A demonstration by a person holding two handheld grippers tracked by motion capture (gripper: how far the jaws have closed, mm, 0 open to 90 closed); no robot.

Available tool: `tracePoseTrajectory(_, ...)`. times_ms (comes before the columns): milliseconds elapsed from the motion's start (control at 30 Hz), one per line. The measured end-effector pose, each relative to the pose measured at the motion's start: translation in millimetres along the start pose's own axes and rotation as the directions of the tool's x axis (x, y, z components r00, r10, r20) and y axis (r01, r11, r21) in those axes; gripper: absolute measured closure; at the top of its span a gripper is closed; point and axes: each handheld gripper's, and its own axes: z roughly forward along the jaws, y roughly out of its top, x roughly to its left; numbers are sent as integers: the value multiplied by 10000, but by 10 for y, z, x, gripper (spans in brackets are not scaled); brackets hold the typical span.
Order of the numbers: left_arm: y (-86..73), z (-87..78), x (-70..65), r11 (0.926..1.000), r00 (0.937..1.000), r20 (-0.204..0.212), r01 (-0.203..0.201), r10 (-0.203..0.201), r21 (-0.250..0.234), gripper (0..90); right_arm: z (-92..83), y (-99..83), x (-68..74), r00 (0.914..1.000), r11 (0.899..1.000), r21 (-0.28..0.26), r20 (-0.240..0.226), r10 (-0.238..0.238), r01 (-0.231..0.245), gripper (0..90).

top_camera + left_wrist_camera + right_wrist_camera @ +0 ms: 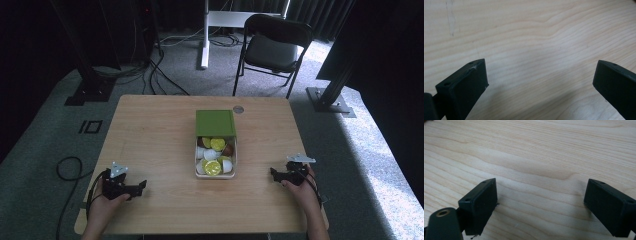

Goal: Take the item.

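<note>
Both released: left gripper [141,186] and right gripper [273,173] flanking the box [215,172], well apart. Risk: knocking its green lid [215,123] or spilling capsules [213,167] on a careless approach.

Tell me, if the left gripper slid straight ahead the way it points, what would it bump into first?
Probably nothing soon. The left gripper points right along the light wooden table, and the white box of round capsules sits a bit farther back, off that line. Its open jaws frame bare wood. Much farther on is the right gripper.

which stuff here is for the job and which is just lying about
Likely for the job: box of capsules, its green lid, left tongs, right tongs, both open.
Just around: folding chair, round disc on the table, floor cables.
</note>
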Motion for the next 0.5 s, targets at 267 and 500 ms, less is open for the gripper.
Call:
tracePoseTrajectory(267,209,-54,-90,9989,9995,118,-291,295,-379,6,0,0,0,10000,10000,-1,-1,2,-2,113)
tracePoseTrajectory(500,389,-106,-152,9960,9980,151,-600,611,-663,6,0,0,0,10000,10000,0,-1,2,-2,113)
